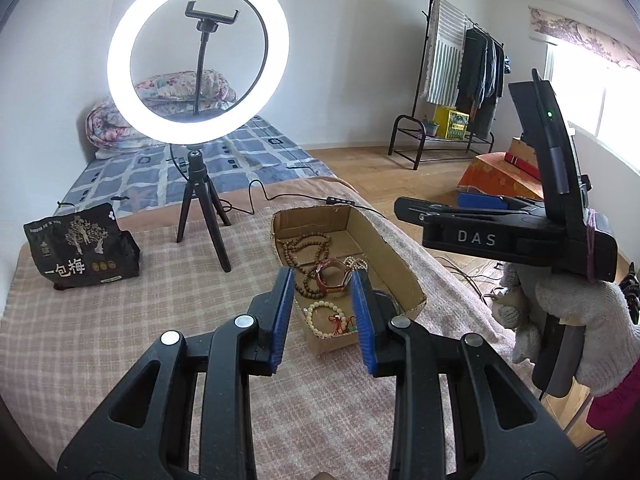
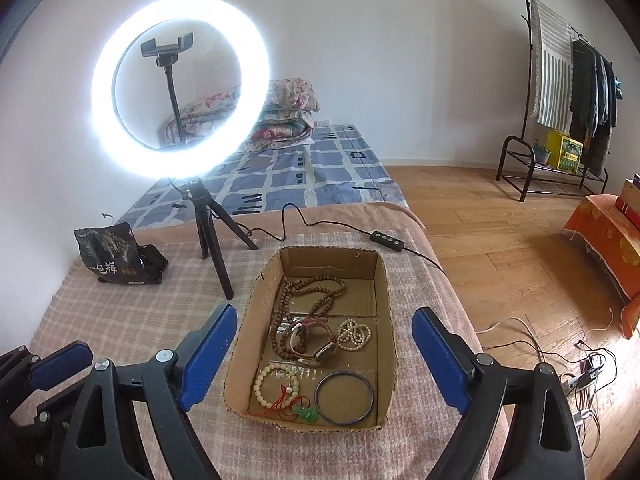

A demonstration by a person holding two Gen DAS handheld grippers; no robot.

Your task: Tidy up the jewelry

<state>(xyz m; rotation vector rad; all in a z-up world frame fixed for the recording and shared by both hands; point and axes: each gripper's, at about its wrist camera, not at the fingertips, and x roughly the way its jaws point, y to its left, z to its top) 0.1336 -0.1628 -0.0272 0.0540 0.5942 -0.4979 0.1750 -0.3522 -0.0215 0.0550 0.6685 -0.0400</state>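
An open cardboard box (image 2: 384, 304) sits on the checked cloth and also shows in the left wrist view (image 1: 404, 264). It holds a brown bead necklace (image 2: 316, 292), a watch (image 2: 316, 340), a small pearl bracelet (image 2: 354, 334), a cream bead bracelet (image 2: 276, 384) with a red cord and green pendant (image 2: 306, 414), and a blue bangle (image 2: 344, 396). My right gripper (image 2: 324, 352) is open and empty, held above the box's near end. My left gripper (image 1: 322, 312) is open and empty, just left of the box. The right gripper shows in the left view (image 1: 500, 228), held by a gloved hand.
A lit ring light on a tripod (image 2: 212, 240) stands behind the box, its cable and switch (image 2: 386, 239) running along the box's far side. A black snack bag (image 2: 116, 260) lies at the left. The table's right edge (image 2: 460, 300) drops to a wooden floor with cables.
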